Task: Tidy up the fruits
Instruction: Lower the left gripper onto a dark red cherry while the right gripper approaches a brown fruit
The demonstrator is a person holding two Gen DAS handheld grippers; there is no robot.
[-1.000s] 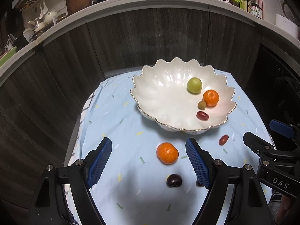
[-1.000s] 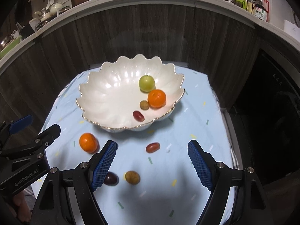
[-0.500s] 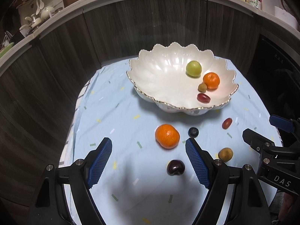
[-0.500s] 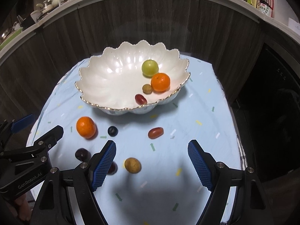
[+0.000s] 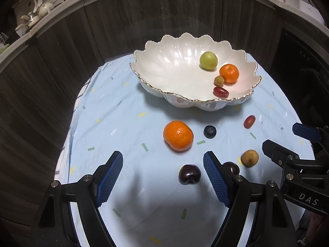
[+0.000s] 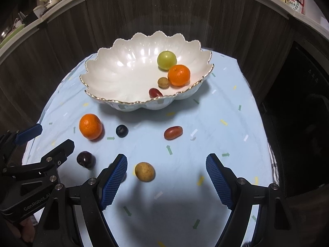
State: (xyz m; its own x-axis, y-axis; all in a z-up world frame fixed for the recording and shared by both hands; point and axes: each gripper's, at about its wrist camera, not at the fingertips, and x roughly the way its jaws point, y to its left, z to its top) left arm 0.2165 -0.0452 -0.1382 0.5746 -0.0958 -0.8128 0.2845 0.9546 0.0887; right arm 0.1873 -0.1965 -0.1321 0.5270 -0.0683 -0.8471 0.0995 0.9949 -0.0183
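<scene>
Hanging over the near end of a pale blue cloth (image 5: 115, 107), both grippers stood with jaws wide apart and nothing between the blue pads. The left gripper (image 5: 163, 177) had a dark cherry (image 5: 189, 174) just inside its right finger, not touching it, and a second cherry (image 5: 232, 167) was half hidden behind that finger. The right gripper (image 6: 167, 177) had a tan fruit (image 6: 144, 171) lying on the cloth near its left finger, apart from the pad.

Farther out on the cloth lay a mandarin (image 5: 178, 135), a blueberry (image 5: 210, 131) just beside it, and a red grape tomato (image 6: 173, 132) off to the right, all clear of one another.

Beyond them sat a white scalloped bowl (image 6: 115, 65) with a gold rim. Inside, toward its right side, were a green fruit (image 6: 166, 60), a second mandarin (image 6: 178, 75) touching it, a small tan fruit (image 6: 163, 82) against that mandarin, and a red tomato (image 6: 155, 92) near the front rim.

Behind the bowl rose dark wood cabinet fronts (image 5: 164, 16) under a counter.
</scene>
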